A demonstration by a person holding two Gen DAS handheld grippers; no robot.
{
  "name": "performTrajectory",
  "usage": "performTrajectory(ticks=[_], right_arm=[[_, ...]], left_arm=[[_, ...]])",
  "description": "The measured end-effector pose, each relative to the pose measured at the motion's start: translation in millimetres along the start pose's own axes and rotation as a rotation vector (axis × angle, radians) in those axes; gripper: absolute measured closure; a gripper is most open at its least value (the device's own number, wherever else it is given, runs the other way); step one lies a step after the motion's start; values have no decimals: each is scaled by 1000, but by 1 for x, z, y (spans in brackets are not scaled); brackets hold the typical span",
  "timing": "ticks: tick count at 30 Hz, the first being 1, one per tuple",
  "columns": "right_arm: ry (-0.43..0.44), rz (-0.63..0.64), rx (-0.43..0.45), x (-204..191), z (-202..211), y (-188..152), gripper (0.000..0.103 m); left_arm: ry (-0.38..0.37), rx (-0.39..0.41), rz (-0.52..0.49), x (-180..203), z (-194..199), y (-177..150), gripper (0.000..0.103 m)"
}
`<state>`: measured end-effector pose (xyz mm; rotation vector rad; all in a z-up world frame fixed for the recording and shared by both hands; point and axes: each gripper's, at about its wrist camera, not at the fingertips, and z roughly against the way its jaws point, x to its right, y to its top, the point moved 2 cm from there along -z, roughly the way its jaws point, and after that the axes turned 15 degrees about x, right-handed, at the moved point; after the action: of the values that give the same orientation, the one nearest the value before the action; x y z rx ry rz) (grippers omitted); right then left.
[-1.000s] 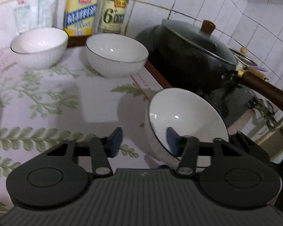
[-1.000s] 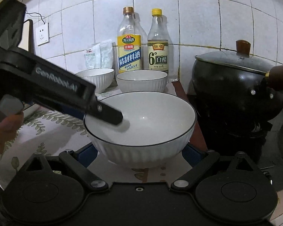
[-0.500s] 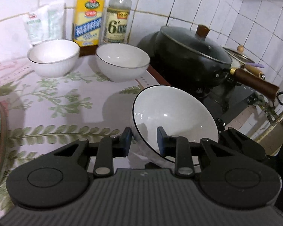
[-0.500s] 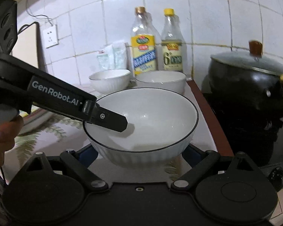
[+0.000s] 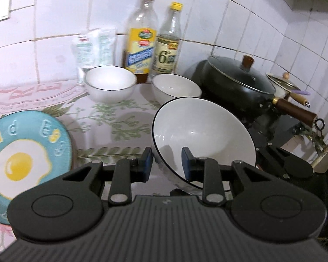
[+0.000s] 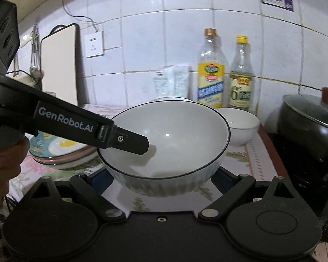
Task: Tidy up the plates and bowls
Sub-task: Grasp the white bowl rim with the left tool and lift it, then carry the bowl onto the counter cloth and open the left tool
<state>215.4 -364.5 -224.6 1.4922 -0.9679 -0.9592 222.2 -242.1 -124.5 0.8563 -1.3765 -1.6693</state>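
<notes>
Glazed ceramic is what we judge the large white bowl (image 6: 164,139) to be: rigid, fairly heavy for its size, smooth enough to slip, and certain to chip or break if it drops. The rim and the ribbed outer wall are the sensible places to grip, and we have both. Our left gripper (image 5: 166,163) pinches the near rim, one blue pad outside the wall and one inside; its jaws have just been closing and now stand narrow, pressed on the rim. Our right gripper (image 6: 161,174) cradles the bowl from either side low on the wall, jaws spread wide around it, though the pads themselves are mostly hidden beneath the bowl.

We hold the bowl clear of the floral countertop (image 5: 111,120), between the egg-print plate (image 5: 21,152) and the black pot (image 5: 240,80), with two smaller bowls (image 5: 110,83) behind it. The left gripper angles downward from above the rim; the right points nearly level, under the bowl.
</notes>
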Motion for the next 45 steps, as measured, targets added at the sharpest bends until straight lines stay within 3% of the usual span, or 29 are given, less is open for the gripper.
performTrajectory(ticks=[7, 15, 24, 29, 34, 37, 45], right_arm=[[41, -5, -32, -16, -33, -7, 5], [35, 63, -41, -21, -61, -18, 5], [50, 24, -137, -9, -82, -26, 5], [59, 0, -131, -10, -84, -27, 5], [64, -33, -120, -6, -76, -27, 5], [65, -18, -108, -6, -61, -23, 5], [62, -3, -32, -9, -9, 9, 5]], left_arm=[[63, -3, 55, -34, -9, -6, 76], [79, 10, 73, -53, -30, -15, 76], [108, -40, 36, -55, -54, -26, 76], [136, -74, -13, -50, -56, -26, 75], [126, -66, -9, -49, -47, -19, 71], [104, -59, -10, -45, -35, -13, 63], [46, -57, -21, -24, 9, 7, 54]])
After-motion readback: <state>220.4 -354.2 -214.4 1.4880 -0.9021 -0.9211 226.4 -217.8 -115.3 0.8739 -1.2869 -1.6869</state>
